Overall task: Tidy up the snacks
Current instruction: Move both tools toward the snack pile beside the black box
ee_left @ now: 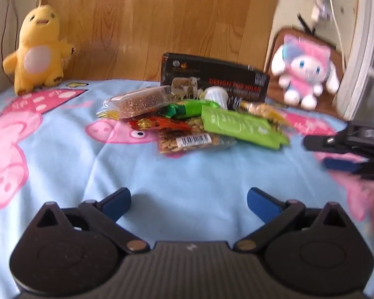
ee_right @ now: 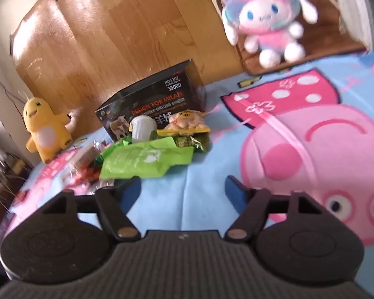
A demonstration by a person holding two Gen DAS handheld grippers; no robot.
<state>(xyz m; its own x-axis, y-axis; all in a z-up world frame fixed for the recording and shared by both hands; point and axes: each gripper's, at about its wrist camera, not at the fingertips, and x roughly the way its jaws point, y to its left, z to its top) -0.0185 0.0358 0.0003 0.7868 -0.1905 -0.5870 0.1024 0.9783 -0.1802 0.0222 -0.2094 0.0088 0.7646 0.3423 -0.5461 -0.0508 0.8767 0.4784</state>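
A pile of snack packets lies on the blue cartoon bedsheet in front of a black box (ee_left: 212, 77) (ee_right: 157, 99). It holds a flat green packet (ee_left: 239, 127) (ee_right: 147, 159), a clear seed bag with a barcode (ee_left: 192, 139), a long clear grain bar pack (ee_left: 142, 101), a red wrapper (ee_left: 159, 124), a small white cup (ee_left: 215, 94) (ee_right: 143, 127) and a yellow puffed-snack bag (ee_right: 187, 124). My left gripper (ee_left: 189, 204) is open and empty, short of the pile. My right gripper (ee_right: 183, 190) is open and empty, just right of the green packet; it also shows in the left wrist view (ee_left: 346, 152).
A yellow plush (ee_left: 37, 49) (ee_right: 46, 129) sits at the back left against the wooden headboard (ee_left: 149, 25). A pink and white plush (ee_left: 304, 72) (ee_right: 266, 20) sits on a brown cushion at the back right. A white frame (ee_left: 361, 49) stands at the far right.
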